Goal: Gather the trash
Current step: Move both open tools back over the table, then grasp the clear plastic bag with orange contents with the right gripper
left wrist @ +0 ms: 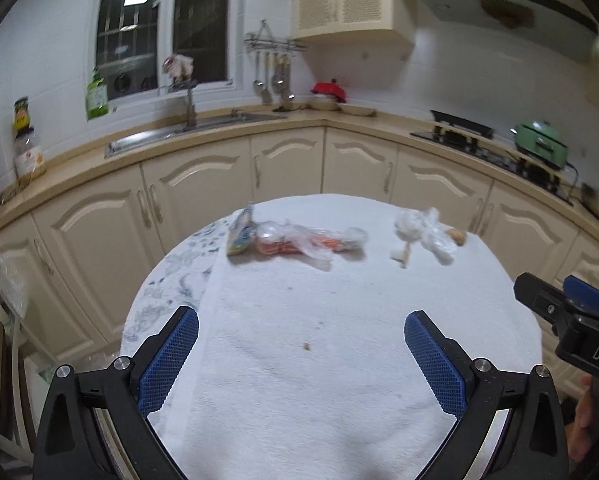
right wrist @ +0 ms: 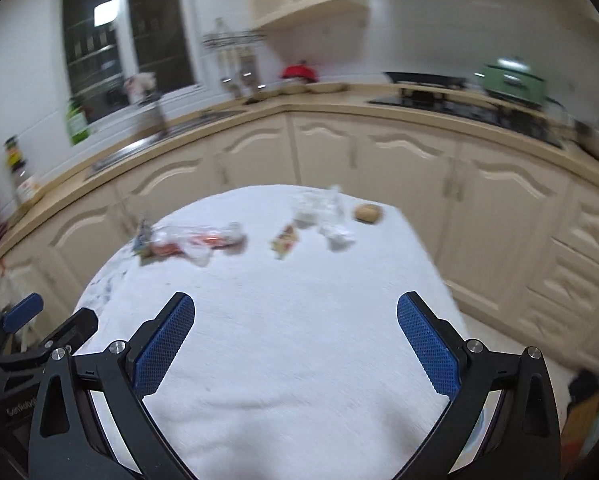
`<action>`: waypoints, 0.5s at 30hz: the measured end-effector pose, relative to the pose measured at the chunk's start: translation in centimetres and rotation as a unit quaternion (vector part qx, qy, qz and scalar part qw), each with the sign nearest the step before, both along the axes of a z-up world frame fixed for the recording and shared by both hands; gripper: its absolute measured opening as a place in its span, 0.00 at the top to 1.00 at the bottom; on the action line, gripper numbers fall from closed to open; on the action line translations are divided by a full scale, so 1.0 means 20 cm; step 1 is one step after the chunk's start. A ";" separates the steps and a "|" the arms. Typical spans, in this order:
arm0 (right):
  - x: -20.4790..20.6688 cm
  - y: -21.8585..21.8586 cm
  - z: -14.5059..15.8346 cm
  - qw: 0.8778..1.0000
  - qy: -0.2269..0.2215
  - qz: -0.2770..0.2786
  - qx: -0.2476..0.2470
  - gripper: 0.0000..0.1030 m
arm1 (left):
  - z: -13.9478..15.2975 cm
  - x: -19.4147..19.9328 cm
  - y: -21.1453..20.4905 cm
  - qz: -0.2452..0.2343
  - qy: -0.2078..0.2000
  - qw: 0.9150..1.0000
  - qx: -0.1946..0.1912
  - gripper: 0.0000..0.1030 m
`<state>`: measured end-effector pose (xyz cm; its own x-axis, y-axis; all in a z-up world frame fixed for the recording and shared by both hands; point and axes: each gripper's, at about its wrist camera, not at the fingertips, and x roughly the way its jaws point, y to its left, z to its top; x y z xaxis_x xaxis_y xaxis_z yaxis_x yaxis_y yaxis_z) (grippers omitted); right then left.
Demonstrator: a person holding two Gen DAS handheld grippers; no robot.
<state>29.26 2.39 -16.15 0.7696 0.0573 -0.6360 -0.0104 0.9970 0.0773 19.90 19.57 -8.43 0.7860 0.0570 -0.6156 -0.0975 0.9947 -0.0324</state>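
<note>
Spread wide over a white towel (left wrist: 299,360) on a round table, with nothing between the blue pads: the left gripper (left wrist: 301,354), and likewise the right gripper (right wrist: 295,344), each released and empty. Seen at the right edge of the left wrist view, the right gripper's black body, with part of a hand (left wrist: 583,420) below it. Strewn along the towel's far side, well apart from both grippers, the trash: a small printed packet (left wrist: 241,232) standing tilted at the left, touching a clear plastic bag with orange-red contents (left wrist: 307,242); farther right, a crumpled clear wrapper (left wrist: 427,232), a small pale scrap (left wrist: 401,256) just in front of it, and a brownish lump (left wrist: 457,236) at the wrapper's right end. Near the table's front, a tiny crumb (left wrist: 307,346) on the cloth. Behind the table, cream cabinets (left wrist: 203,184), a steel sink (left wrist: 187,132), a black hob (left wrist: 467,136) and a green pot (left wrist: 541,140) on the counter. Blurred throughout, the right wrist view.
</note>
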 end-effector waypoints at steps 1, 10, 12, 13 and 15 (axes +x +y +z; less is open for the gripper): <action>0.05 0.04 0.00 1.000 0.005 0.014 -0.007 0.00 | 0.01 0.02 0.04 0.010 0.001 1.000 -0.005 0.01; 0.59 0.41 -0.16 0.990 0.055 0.118 -0.061 0.00 | 0.02 0.42 0.30 0.064 0.022 0.998 -0.016 0.01; 0.68 0.49 -0.22 0.984 0.066 0.141 -0.082 0.00 | 0.00 0.52 0.35 0.067 0.024 0.997 -0.023 0.01; 0.74 0.55 -0.26 0.979 0.074 0.161 -0.100 0.00 | -0.01 0.56 0.37 0.070 0.027 0.997 -0.031 0.01; 0.82 0.63 -0.32 0.971 0.079 0.185 -0.130 0.00 | -0.04 0.65 0.45 0.075 0.036 0.995 -0.047 0.01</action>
